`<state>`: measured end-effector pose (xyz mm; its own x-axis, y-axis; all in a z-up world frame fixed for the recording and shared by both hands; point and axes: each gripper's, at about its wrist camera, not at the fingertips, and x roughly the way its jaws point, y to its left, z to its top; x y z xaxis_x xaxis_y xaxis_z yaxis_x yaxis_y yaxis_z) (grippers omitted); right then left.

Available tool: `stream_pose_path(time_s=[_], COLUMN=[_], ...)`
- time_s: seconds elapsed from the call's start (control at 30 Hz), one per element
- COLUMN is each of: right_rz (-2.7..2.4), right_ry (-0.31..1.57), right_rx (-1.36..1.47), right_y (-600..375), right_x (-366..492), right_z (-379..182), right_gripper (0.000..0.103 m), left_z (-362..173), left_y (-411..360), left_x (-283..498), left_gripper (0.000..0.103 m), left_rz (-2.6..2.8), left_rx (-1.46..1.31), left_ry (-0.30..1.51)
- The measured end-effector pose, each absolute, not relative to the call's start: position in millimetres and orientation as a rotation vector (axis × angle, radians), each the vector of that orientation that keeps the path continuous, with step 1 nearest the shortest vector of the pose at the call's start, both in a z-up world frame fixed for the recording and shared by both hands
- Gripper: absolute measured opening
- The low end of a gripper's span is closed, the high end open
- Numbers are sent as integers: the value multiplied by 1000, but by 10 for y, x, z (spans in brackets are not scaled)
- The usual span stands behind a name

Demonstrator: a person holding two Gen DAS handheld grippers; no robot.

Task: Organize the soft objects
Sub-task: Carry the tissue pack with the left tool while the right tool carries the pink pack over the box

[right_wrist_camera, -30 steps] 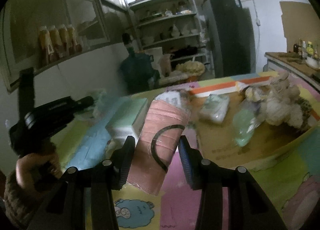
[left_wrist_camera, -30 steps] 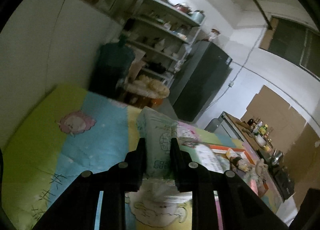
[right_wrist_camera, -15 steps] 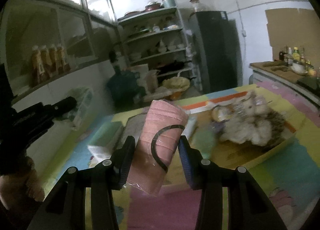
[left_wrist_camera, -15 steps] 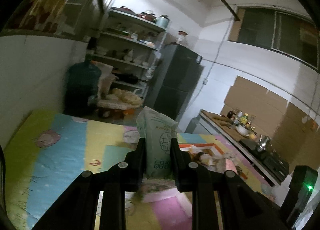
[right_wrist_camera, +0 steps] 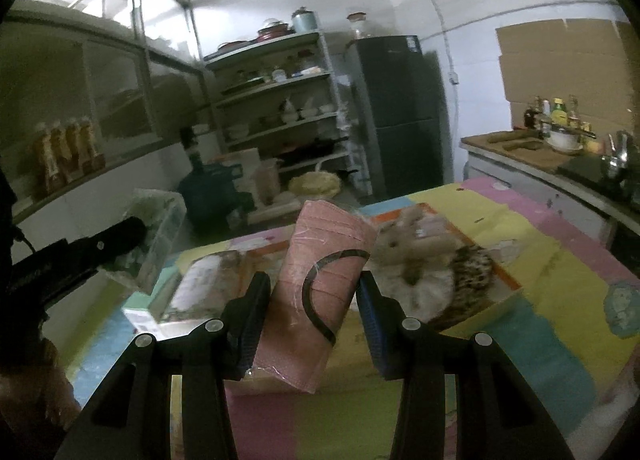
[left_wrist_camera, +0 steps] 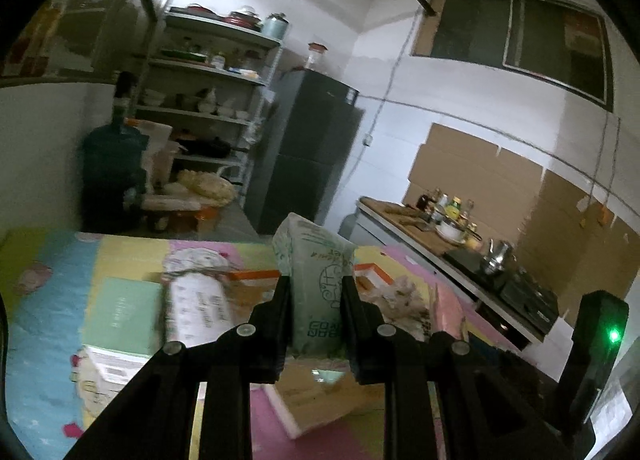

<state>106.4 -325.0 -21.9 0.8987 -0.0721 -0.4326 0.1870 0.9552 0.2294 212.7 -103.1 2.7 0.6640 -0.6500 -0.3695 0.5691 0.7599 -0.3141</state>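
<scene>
- Pale green tissue pack point(left_wrist_camera: 318, 284), upright, pinched between both fingers of left gripper point(left_wrist_camera: 315, 300), held above cardboard box point(left_wrist_camera: 320, 392).
- Pink pack of face masks point(right_wrist_camera: 320, 288), tilted, clamped in right gripper point(right_wrist_camera: 314, 308), above same box's near edge.
- Plush hedgehog toy point(right_wrist_camera: 432, 264) lying in box, just right of pink pack.
- White wrapped pack point(left_wrist_camera: 198, 308) and mint-green box point(left_wrist_camera: 120, 308) to the left, on pastel patchwork play mat point(right_wrist_camera: 560, 260).
</scene>
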Motion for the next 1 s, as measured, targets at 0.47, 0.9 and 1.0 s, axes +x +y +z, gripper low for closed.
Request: stream_pose_path(time_s=[0.47,0.9,1.0], right_rz=[-241,-264,-267], right_ry=[446,470,476], right_rx=[315,360,373], right_y=[-3939,-4351,-4412], right_x=[1002,1171,1210], right_z=[-344,-505,-546], right_gripper=[45,45,45], left_z=[-155,-389,-421], left_y=[-1812,-2121,-2175], left_x=[2289,2687,2757], left_gripper=[24,24,24], left_rz=[-756,-707,-700], left_rx=[-121,-110,-108], left_ry=[554,630,644])
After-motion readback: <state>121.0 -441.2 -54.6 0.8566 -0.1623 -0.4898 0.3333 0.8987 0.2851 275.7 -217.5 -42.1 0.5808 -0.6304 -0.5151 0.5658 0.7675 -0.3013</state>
